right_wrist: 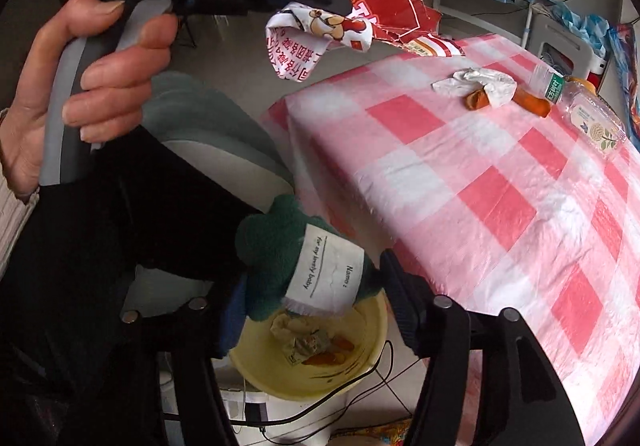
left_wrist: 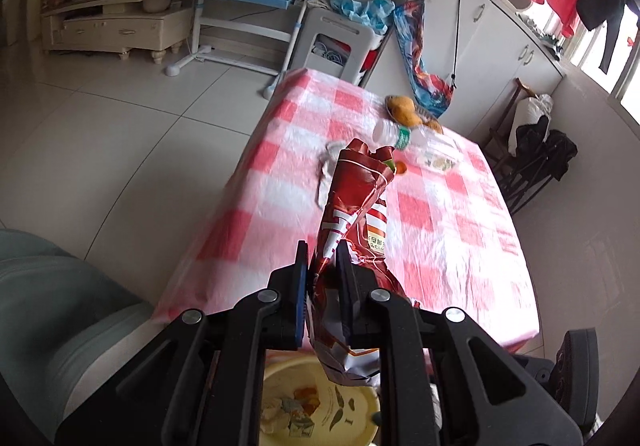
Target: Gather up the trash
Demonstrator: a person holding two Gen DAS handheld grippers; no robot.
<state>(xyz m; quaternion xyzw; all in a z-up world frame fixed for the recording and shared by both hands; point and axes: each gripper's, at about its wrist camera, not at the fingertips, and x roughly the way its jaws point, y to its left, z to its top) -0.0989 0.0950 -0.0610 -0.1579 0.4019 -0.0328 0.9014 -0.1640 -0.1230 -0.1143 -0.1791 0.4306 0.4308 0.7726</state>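
1. Tabletop (left_wrist: 460, 246) in pink check carries a plastic bottle (right_wrist: 580, 105), crumpled tissue (right_wrist: 480, 83) and orange peel (right_wrist: 532, 103).
2. Yellow bin (right_wrist: 360, 366) below its edge holds scraps.
3. Left gripper (left_wrist: 323, 260) pinches a red snack bag (left_wrist: 356, 197) above the bin.
4. Right gripper (right_wrist: 316, 306), jaws spread, has a green plush toy (right_wrist: 280, 258) between them, over the bin.

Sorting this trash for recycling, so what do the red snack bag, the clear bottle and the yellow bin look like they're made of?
Red snack bag: glossy printed film, probably foil-lined plastic; it creases sharply. Clear bottle: transparent plastic with a paper-like label. Yellow bin: smooth, matte moulded plastic, seemingly.
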